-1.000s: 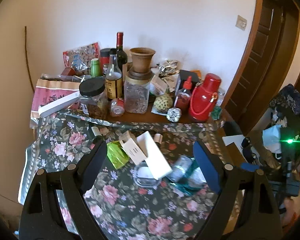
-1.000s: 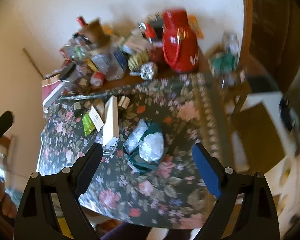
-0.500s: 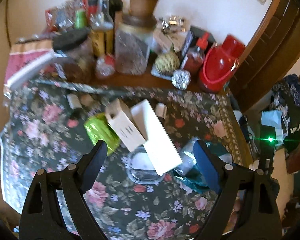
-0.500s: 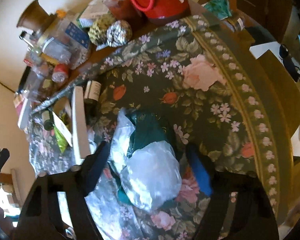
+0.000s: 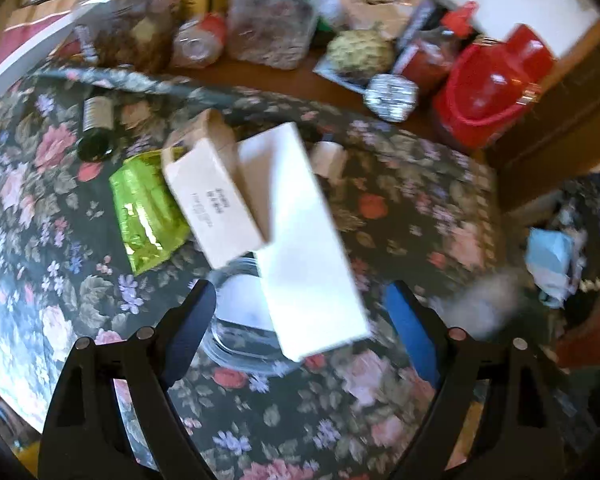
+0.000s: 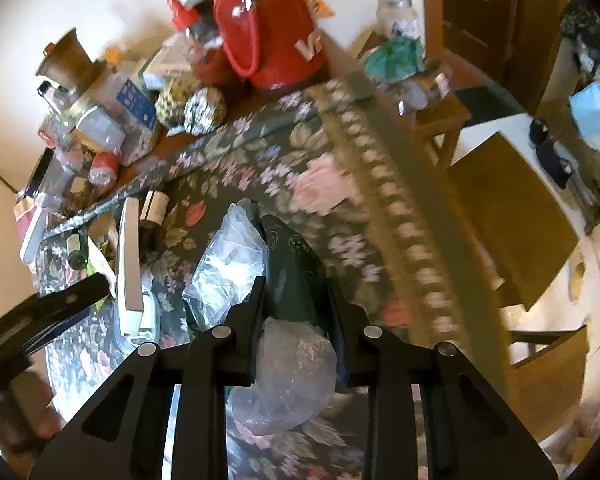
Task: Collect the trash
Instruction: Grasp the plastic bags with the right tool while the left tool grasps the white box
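My right gripper (image 6: 296,292) is shut on a dark green plastic bag (image 6: 292,268), with crumpled clear plastic (image 6: 228,264) beside and below it. My left gripper (image 5: 300,320) is open just above a long white box (image 5: 300,236), which lies over a clear plastic container (image 5: 240,328). A smaller white carton (image 5: 212,200) and a shiny green wrapper (image 5: 144,208) lie to the left on the floral tablecloth (image 5: 40,280).
The back of the table is crowded: a red thermos jug (image 5: 488,92), jars (image 5: 268,28), a foil ball (image 5: 390,94), a custard apple (image 5: 360,52) and a small dark bottle (image 5: 96,128). The table edge (image 6: 400,208) and a wooden stool (image 6: 512,216) are to the right.
Both grippers have moved down closer to the table. My right gripper has closed on the dark green bag. My left gripper stays open and now sits right over the white box.
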A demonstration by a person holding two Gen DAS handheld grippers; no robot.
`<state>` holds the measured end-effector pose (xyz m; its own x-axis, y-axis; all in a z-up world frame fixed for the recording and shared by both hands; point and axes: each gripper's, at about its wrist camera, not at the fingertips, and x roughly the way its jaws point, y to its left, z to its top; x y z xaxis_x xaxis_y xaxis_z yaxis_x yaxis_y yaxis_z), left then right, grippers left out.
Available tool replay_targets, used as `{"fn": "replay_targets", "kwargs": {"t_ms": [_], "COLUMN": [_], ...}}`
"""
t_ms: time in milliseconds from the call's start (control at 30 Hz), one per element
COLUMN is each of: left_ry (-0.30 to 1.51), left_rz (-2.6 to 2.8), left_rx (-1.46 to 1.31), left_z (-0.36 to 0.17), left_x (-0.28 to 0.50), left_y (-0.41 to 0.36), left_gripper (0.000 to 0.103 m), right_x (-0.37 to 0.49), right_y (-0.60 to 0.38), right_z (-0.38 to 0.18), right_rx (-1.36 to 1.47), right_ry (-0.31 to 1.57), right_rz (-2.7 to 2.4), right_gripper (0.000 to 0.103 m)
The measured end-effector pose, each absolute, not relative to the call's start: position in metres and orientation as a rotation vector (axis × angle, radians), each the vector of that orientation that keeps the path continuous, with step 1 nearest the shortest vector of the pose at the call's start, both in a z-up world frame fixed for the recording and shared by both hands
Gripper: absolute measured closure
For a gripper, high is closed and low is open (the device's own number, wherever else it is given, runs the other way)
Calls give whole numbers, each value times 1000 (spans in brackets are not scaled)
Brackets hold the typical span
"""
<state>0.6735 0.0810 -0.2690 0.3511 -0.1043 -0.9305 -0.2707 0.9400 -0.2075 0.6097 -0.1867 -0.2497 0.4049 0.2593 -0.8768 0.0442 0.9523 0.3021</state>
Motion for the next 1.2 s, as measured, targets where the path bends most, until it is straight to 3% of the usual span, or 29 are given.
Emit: {"fn": "replay_targets", "kwargs": {"t_ms": [300, 367, 433, 600, 1200], "left_ry": [1204, 1196, 1200, 1164, 807], "left_rz": [202, 209, 202, 176, 116], "left_rx": [-301, -278, -284, -289, -277], "left_z": [-293, -295, -298, -289, -144], "left_x": [681, 681, 682, 677, 557], "left_y": [68, 64, 63, 58, 11], "left_gripper": [23, 29, 51, 51, 53], "right_x": [601, 600, 598, 588, 542], "right_y": [-192, -194, -197, -207, -231], "right_z": [-223, -219, -214, -199, -151], "right_rx": [238, 234, 242, 200, 120], "right_ry": [1090, 1077, 1067, 1025, 887], "right_rz": [125, 118, 120, 118, 306], "right_gripper": [78, 78, 78, 78, 78]}}
